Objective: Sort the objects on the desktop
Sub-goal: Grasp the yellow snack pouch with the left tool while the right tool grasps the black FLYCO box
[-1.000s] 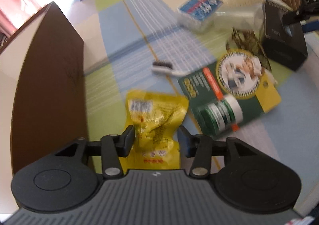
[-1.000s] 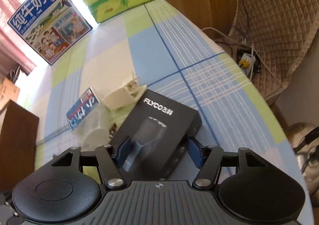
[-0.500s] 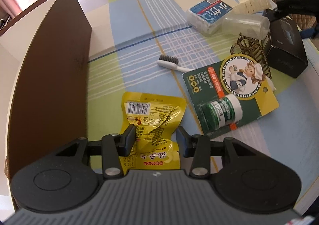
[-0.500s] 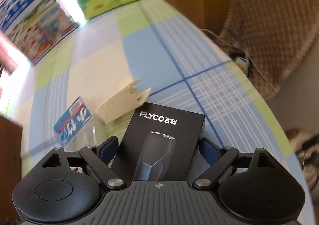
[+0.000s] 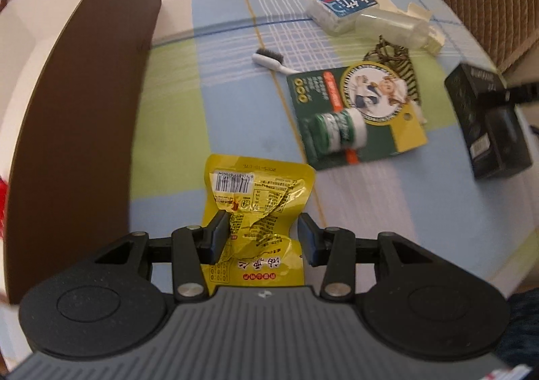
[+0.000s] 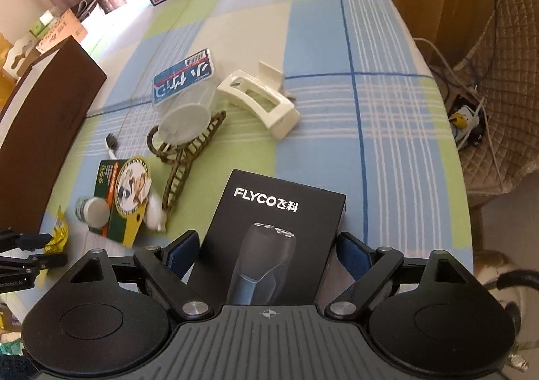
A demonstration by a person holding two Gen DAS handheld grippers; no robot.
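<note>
A crumpled yellow snack packet (image 5: pixel 256 184) hangs pinched at its waist in my left gripper (image 5: pixel 262 235), which is shut on it just above the checked tablecloth, beside the tall brown box (image 5: pixel 84 110). The right wrist view catches that packet (image 6: pixel 59 235) at its left edge. A black shaver box (image 6: pixel 283 211) sits squarely in my right gripper (image 6: pixel 267 241), whose jaws stand wide and grip its two long sides. From the left wrist view the shaver box (image 5: pixel 488 130) looks tilted and blurred near the table's right edge.
Between the two grippers lie a green card with a small jar (image 5: pixel 353 117), a toothbrush (image 5: pixel 269 59), a blue-labelled packet (image 5: pixel 340 5), a clear cup (image 5: pixel 390 29), a brown hair claw (image 6: pixel 188 150) and a cream hair claw (image 6: pixel 259 100). The table edge (image 6: pixel 448 150) runs along the right.
My right jaws widened from the box's corner and now hold it square; the box has swung away from the cream claw. My left gripper shifted along the brown box with the packet.
</note>
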